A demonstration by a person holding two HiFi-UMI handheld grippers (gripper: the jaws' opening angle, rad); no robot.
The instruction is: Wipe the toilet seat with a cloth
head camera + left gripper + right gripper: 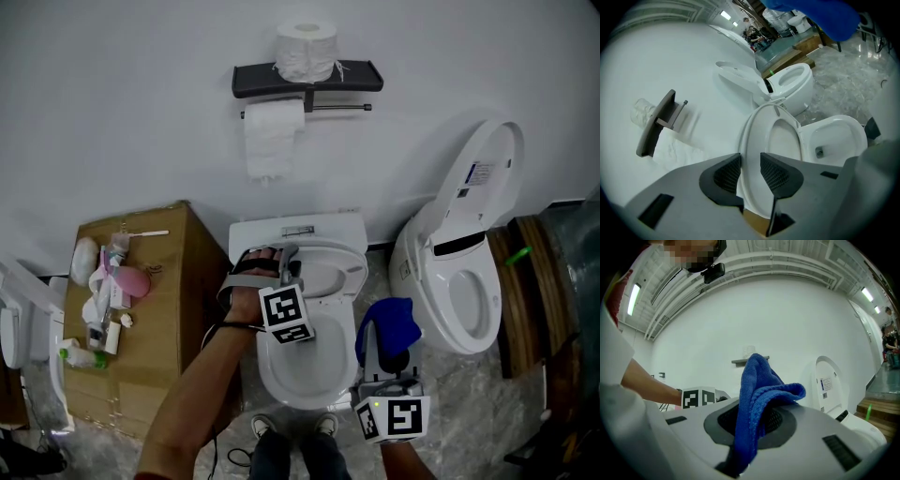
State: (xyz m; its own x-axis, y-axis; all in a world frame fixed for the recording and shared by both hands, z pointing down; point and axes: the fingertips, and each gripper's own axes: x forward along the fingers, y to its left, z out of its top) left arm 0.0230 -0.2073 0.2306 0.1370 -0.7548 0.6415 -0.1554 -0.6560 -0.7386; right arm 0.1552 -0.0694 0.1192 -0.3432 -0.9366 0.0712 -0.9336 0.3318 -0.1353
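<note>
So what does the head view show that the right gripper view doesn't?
Only the head view: the left tool gripping the toilet seat, the cardboard box with toiletries on top, and the person's shoes.

Only the right gripper view: the ceiling lights and the camera on the person's head.

Both: the blue cloth clamped in the right tool, the left tool's marker cube, and the second toilet with its lid up.
</note>
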